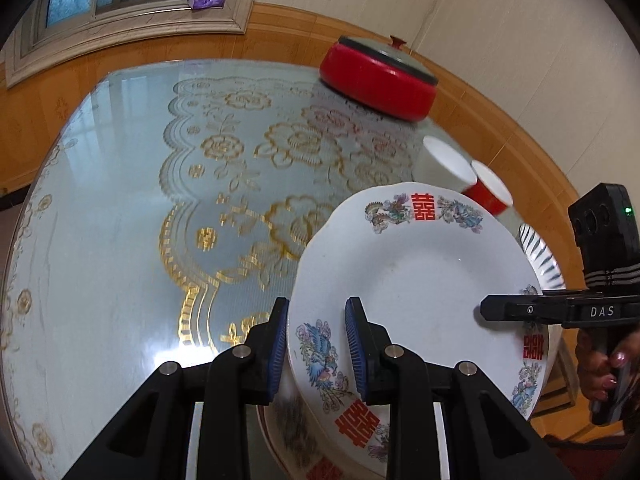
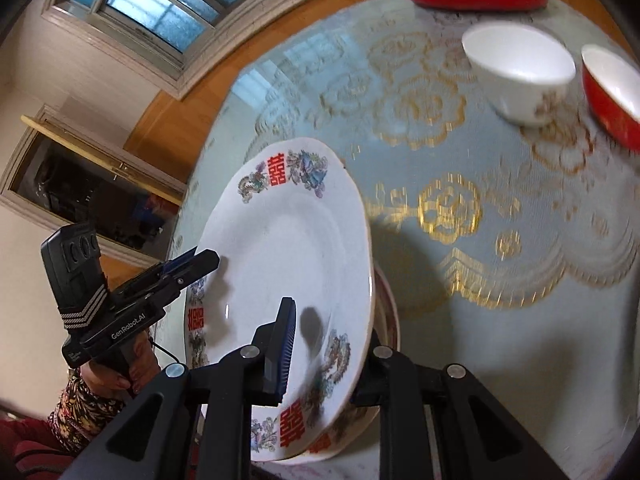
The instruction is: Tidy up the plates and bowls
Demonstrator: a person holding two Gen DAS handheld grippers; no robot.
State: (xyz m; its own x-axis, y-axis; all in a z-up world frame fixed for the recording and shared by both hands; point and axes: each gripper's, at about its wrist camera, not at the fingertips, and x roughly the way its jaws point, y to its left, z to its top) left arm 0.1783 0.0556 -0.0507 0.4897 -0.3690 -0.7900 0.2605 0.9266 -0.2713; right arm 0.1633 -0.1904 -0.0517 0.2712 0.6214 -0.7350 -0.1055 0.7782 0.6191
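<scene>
Both tools pinch one white plate [image 1: 420,280] by opposite rims — left tool [image 1: 318,354], right tool [image 2: 326,354] — held tilted over another plate [image 2: 386,320] at the counter's [image 1: 120,200] near edge. Level it, lower both together, then release.

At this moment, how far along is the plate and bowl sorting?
Early to midway. Done: little visible, though a second plate lies under the held one. In hand: both grippers, left and right, clamp opposite rims of the white plate, tilted above the table. Left: white bowl, red bowl and striped dish sit loose.
</scene>
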